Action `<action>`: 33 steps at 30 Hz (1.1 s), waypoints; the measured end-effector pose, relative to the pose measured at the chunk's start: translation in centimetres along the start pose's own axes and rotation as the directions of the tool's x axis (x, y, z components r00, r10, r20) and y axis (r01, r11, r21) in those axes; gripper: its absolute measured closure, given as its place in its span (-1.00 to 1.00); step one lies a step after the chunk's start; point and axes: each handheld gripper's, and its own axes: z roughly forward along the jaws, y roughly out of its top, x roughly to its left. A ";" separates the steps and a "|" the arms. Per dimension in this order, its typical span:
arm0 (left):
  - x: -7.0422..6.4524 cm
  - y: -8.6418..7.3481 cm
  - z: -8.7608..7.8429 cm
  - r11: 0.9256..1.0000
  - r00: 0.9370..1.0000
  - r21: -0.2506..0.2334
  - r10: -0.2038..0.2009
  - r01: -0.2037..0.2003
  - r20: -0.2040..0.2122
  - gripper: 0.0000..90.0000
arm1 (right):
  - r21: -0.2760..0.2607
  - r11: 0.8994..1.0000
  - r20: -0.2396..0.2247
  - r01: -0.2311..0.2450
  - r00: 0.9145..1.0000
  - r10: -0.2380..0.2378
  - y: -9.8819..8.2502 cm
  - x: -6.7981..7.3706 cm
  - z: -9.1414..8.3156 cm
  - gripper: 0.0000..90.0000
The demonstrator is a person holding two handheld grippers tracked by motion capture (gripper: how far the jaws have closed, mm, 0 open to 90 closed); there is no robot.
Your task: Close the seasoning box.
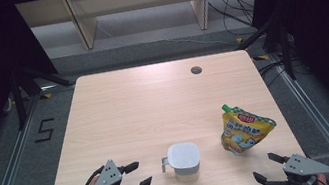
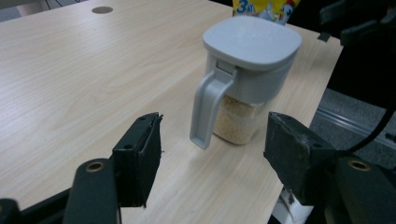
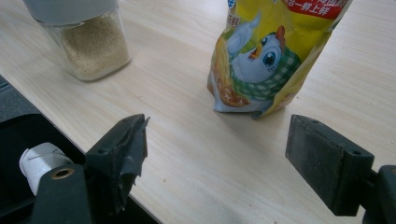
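My left claw [image 1: 139, 175] stands wide open with nothing between its pads, near the front left edge of the table [image 1: 144, 106], and in the high view the wrist behind it is cut off by the bottom of the picture. Just ahead of it, apart from both pads, stands the jar [image 1: 184, 159], a clear container with a grey lid [image 2: 252, 41] and a grey handle [image 2: 208, 109] that turns toward this claw; in the left gripper view the handle hangs between my two pads but farther off, not touched by either. The jar holds pale grains [image 2: 236, 122], though the lid's skirt hides how high they reach. My right claw [image 1: 269, 166] is also wide open and holds nothing, at the front right corner of the table, and its body runs off the bottom of the high view. In front of it, standing upright and well clear of the pads, is the yellow pouch [image 1: 245, 129] with a green cap at its top; the right gripper view cuts off its upper part, and the print on it is too small for me to read beyond a cartoon chick [image 3: 259, 60]. That same view cuts off the jar's top at the upper left, leaving its grain-filled lower part. The jar stands between my two claws, with the pouch near it on its right. A small round hole [image 1: 196, 70] sits at the table's far edge.
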 end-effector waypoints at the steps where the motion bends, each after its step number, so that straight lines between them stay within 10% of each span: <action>1: 0.0 -0.2 -0.1 1.000 1.000 0.009 0.005 -0.005 0.000 -0.22 | 0.004 1.000 0.002 0.016 1.000 -0.016 0.0 0.0 0.0 -0.52; 16: -1.7 -2.9 1.1 0.982 0.999 0.184 0.042 -0.044 0.018 -0.46 | 0.016 1.000 -0.009 0.026 1.000 -0.025 0.0 0.1 0.1 -0.55; 32: -1.4 -2.9 1.2 0.983 0.999 0.178 0.048 -0.046 -0.007 -0.49 | 0.038 0.999 -0.022 0.026 0.999 -0.025 -0.1 0.0 0.2 -0.57; 33: -1.5 -3.0 1.4 0.988 1.000 0.153 0.003 -0.003 -0.004 -0.49 | 0.027 0.999 -0.003 0.047 0.999 -0.047 -0.1 -0.1 0.2 -0.57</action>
